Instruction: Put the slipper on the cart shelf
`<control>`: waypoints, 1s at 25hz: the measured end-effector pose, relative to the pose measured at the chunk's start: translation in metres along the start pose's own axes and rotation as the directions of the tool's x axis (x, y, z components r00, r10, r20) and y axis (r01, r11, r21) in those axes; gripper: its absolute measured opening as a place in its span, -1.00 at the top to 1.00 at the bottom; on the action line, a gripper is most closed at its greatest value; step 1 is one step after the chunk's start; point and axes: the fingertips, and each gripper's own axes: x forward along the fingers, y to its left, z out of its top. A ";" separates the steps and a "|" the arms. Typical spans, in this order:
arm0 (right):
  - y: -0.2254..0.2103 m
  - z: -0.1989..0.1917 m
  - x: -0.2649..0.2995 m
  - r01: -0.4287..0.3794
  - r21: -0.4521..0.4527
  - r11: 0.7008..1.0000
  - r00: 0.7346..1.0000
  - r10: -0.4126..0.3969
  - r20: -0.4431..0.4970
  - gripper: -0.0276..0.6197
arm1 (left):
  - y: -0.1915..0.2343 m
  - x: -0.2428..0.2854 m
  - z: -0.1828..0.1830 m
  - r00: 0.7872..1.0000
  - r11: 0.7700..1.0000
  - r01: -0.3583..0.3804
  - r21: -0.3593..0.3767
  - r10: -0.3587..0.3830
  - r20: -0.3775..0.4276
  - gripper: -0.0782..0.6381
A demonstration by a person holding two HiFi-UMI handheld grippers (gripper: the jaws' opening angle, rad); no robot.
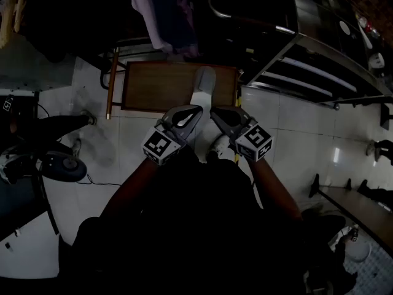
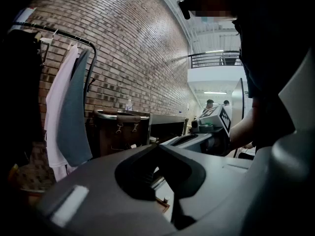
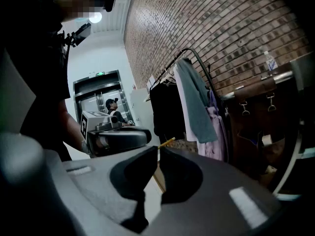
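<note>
A pale grey slipper (image 1: 202, 86) lies on the brown wooden cart shelf (image 1: 153, 88), toe pointing away from me, near the shelf's right half. My left gripper (image 1: 198, 110) and right gripper (image 1: 215, 112) hover side by side just in front of the shelf's near edge, their tips close to the slipper's heel without touching it. Both are shut with nothing between the jaws. In the left gripper view the jaws (image 2: 157, 146) meet at the tip, and the same holds in the right gripper view (image 3: 160, 149). A pale shape (image 1: 218, 145) shows under the right gripper, mostly hidden.
Garments hang from a rack (image 1: 163, 11) behind the cart, against a brick wall (image 2: 133, 48). A steel-railed shelf unit (image 1: 319, 60) stands at the right. A dark wheeled base (image 1: 61, 165) sits on the tiled floor at the left, and a wooden bench (image 1: 356, 208) at the lower right.
</note>
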 end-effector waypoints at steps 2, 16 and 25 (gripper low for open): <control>-0.008 -0.001 0.001 0.009 0.000 1.000 1.000 -0.009 -0.005 0.90 | 0.002 0.006 0.000 1.000 1.000 0.009 0.004 -0.010 0.003 0.78; -0.097 -0.156 0.057 0.278 0.399 0.874 0.939 -0.159 -0.305 0.47 | 0.054 0.020 -0.016 0.987 0.988 0.157 0.002 -0.157 -0.039 0.75; -0.126 -0.266 0.088 0.394 0.614 0.684 0.882 -0.095 -0.461 0.12 | 0.082 0.015 -0.035 0.966 0.970 0.236 -0.064 -0.242 -0.095 0.73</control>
